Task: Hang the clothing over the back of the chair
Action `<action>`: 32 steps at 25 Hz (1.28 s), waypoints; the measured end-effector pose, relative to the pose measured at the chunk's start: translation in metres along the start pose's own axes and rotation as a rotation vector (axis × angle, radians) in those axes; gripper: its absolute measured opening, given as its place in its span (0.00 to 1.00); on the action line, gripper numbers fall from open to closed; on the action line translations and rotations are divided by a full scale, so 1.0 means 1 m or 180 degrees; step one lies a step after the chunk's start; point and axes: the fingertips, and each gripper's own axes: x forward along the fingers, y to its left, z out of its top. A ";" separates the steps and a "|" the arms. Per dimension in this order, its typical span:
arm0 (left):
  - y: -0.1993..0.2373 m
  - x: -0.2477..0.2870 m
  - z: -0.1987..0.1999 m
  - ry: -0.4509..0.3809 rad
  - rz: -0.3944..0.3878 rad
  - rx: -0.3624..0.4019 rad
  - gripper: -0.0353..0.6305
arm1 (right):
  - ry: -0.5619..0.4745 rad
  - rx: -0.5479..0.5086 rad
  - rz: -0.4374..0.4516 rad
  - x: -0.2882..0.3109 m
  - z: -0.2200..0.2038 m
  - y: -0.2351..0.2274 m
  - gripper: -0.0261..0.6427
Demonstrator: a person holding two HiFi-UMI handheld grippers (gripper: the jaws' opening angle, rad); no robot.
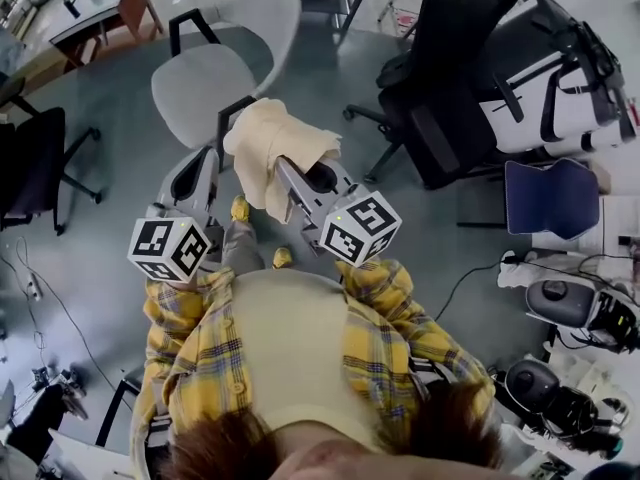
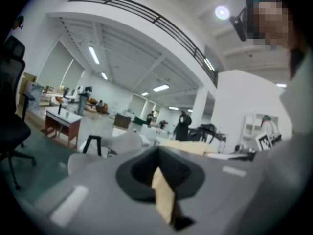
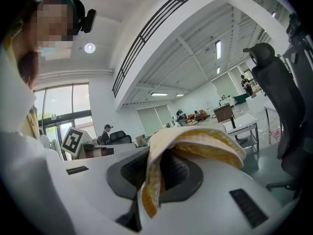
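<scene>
Near the chair [image 1: 200,83], left gripper [image 1: 208,168] and right gripper [image 1: 300,183] clamp clothing [image 1: 268,138].

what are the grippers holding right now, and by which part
Both hold the cream garment. The right gripper is shut on a bunched fold; the left gripper pinches only a thin strip of it.
</scene>
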 end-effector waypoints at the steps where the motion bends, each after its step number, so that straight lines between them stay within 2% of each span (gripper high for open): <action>1: 0.006 0.006 0.003 0.0005 -0.0013 0.0015 0.06 | -0.0005 -0.0001 0.0005 0.008 0.003 -0.002 0.12; 16: 0.104 0.096 0.060 0.0045 -0.0136 0.0185 0.06 | -0.0070 -0.0207 0.0126 0.150 0.069 -0.033 0.12; 23: 0.149 0.111 0.085 -0.0018 -0.0062 0.0196 0.06 | -0.0034 -0.0314 0.0322 0.217 0.086 -0.024 0.12; 32: 0.182 0.126 0.107 -0.0072 0.0061 0.0194 0.06 | -0.0069 -0.0434 0.0399 0.268 0.109 -0.039 0.12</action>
